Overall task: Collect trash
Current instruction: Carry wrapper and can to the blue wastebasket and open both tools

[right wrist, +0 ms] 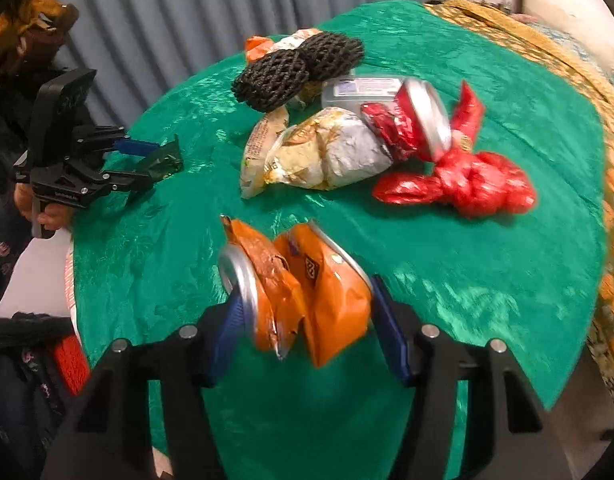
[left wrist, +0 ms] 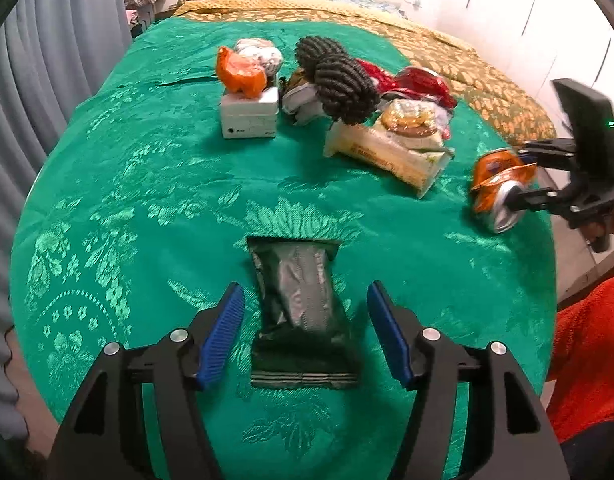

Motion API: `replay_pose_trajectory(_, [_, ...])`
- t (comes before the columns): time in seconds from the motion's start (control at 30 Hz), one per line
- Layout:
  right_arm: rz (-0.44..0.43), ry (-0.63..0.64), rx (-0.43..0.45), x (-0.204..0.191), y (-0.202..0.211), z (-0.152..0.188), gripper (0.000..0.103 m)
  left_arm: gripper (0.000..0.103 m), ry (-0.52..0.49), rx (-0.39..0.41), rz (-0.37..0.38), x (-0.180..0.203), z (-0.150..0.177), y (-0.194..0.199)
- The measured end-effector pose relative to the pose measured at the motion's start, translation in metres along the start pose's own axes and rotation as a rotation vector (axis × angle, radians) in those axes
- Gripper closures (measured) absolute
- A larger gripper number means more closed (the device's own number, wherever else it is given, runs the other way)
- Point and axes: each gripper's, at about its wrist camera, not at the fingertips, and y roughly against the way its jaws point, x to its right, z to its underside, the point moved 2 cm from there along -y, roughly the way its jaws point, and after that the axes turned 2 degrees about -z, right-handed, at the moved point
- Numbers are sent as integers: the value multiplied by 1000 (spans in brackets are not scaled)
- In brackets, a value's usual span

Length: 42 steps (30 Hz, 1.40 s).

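A bed spread with a glossy green floral cloth (left wrist: 155, 184) carries a scatter of trash, with a gold-patterned bedcover (left wrist: 459, 52) beyond it, grey-blue curtains (left wrist: 59, 52) on one side and pale cupboard doors (left wrist: 527, 20) on the other.

Landmark: the black netted bundle (left wrist: 339, 80) at the middle of the heap. Beside it, toward the curtains, a white box (left wrist: 249, 114) bears an orange wrapper (left wrist: 239, 70). On the bundle's other side lie cream snack bags (right wrist: 319, 152), a crushed red can (right wrist: 421, 120) and a knotted red bag (right wrist: 467, 184).

Nearer the cloth's edge than the bundle, a dark green foil packet (left wrist: 303, 308) lies flat between the blue-padded fingers of the left gripper (left wrist: 305, 332). The fingers stand roughly half open, with a clear gap on each side in the left wrist view; the side-on view is too poor to confirm it.

Also well forward of the bundle, the right gripper (right wrist: 303, 324) has its fingers closed on a crushed orange can (right wrist: 299, 292), pads against both ends, above the cloth. A hand (right wrist: 51, 210) grips the left tool's handle.
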Motion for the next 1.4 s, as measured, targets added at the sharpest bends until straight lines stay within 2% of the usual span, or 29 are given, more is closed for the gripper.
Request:
replay_pose_trajectory(0.1, [46, -10, -20, -9, 0, 5, 45, 39, -18, -4, -21, 5, 6, 1])
replay_pose_trajectory(0.17, [103, -62, -23, -14, 4, 12, 45, 39, -31, -2, -36, 9, 8, 3])
replay_pose_trajectory(0.33, [176, -176, 58, -23, 21, 28, 45, 41, -3, 1, -75, 6, 9, 2])
replay_pose_trajectory(0.47, [208, -227, 128, -27, 35, 36, 45, 54, -2, -2, -122, 6, 8, 2])
replay_pose_trajectory(0.6, [214, -273, 165, -22, 42, 45, 45, 67, 7, -3, -138, 8, 6, 2])
replay_pose_trajectory(0.77, [196, -363, 220, -7, 60, 67, 45, 72, 17, 21, -124, 19, 5, 8])
replay_pose_trajectory(0.83, [189, -405, 249, 2, 74, 81, 45, 72, 30, 29, -93, 28, 4, 13])
replay_pose_trajectory(0.93, [209, -464, 281, 20, 98, 106, 45, 72, 35, 50, -7, 56, -4, 26])
replay_pose_trajectory(1.03, [295, -529, 281, 47, 121, 142, 45, 72, 1, 78, 85, 98, -16, 37])
replay_pose_trajectory(1.17, [435, -621, 231, 85, 139, 196, 45, 72, -81, 97, 216, 176, -34, 43])
replay_pose_trajectory(1.27, [514, -699, 175, 116, 142, 236, 45, 72, -137, 78, 333, 241, -45, 36])
replay_pose_trajectory(1.4, [565, -770, 106, 148, 137, 271, 45, 72, -225, 22, 421, 330, -52, 9])
